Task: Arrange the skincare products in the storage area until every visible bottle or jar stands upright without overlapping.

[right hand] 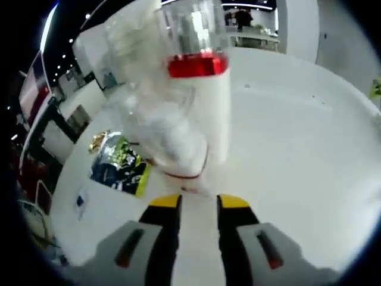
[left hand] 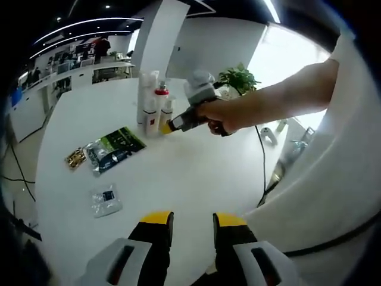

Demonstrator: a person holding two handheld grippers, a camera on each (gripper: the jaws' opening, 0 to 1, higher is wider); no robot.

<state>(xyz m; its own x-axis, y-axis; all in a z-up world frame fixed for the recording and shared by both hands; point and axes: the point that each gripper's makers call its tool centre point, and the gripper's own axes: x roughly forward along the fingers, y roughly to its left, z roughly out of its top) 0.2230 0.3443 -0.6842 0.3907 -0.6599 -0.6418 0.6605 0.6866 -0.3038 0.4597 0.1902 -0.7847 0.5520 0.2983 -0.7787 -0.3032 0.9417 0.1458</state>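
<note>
White skincare bottle with red collar [right hand: 199, 113] stands among white bottles [left hand: 150, 104] near round white table's [left hand: 190, 173] far edge; right gripper [right hand: 198, 202] grips something white, identity unclear; left gripper [left hand: 193, 220] parted, empty.

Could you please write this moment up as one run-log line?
right gripper: open, at white red-collared bottle | left gripper: open, idle over white table | green foil sachet: flat

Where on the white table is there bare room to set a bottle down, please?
Free: the table between the green sachet and the left gripper. Crowded: the bottle cluster, where the right gripper reaches in.
</note>
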